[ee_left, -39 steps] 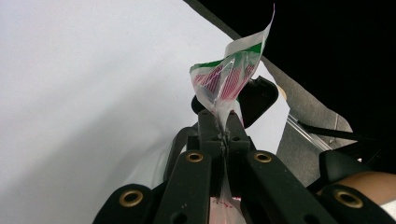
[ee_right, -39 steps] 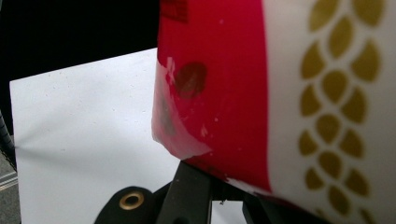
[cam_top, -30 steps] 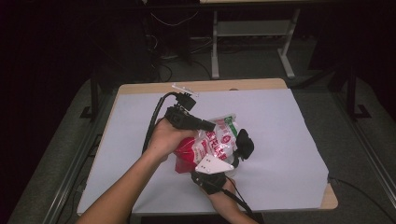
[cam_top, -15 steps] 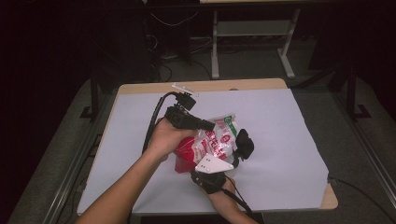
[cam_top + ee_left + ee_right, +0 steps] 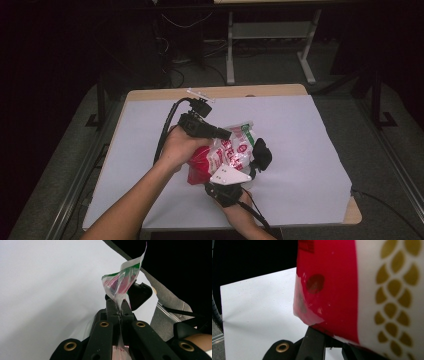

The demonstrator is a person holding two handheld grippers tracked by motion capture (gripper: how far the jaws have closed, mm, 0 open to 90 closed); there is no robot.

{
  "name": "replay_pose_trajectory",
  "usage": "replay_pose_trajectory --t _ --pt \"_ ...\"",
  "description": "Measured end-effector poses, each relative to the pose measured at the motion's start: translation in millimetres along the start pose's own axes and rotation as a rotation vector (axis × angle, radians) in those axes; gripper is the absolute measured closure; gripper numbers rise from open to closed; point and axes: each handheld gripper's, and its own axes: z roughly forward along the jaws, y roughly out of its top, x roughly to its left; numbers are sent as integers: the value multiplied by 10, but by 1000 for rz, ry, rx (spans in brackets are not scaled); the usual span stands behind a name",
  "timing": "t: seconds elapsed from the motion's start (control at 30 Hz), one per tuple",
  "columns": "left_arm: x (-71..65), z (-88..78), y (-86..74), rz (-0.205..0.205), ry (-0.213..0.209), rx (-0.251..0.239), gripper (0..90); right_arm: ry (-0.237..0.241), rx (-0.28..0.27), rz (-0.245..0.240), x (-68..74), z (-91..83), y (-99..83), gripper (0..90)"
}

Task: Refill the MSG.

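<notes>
In the left gripper view the two black jaws of the left gripper (image 5: 120, 315) are pressed together, and the thin upper edge of the plastic bag (image 5: 122, 282) is pinched between them. The film stands up from the jaws toward 12 o'clock; it is clear with red and green print. Behind it, toward 1 o'clock, there is a black rounded part, probably of the other gripper, but the view is too close to be sure.

In the right gripper view the jaws of the right gripper (image 5: 329, 342) rise from 6 o'clock and are closed on the lower red part of the same bag (image 5: 329, 290). To the right of the red band the bag is white with a pattern of golden leaf shapes.

In the high view the bag (image 5: 227, 152) sits a little to 7 o'clock from the middle of the table (image 5: 320, 125), which is covered with a white sheet. The left gripper (image 5: 227, 135) comes to the bag from 10 o'clock, and a bare hand (image 5: 177, 150) holds it. The right gripper (image 5: 245, 167) comes from 6 o'clock, with its grey three-cornered plate on top, and touches the lower side of the bag. A black cable (image 5: 167, 127) goes from the left gripper toward the near left edge of the table.
</notes>
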Motion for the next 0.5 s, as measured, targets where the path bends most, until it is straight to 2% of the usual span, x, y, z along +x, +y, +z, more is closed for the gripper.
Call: replay_pose_trajectory --t 0.5 --pt "-12 6 15 3 7 11 899 2 -4 6 2 -4 5 900"
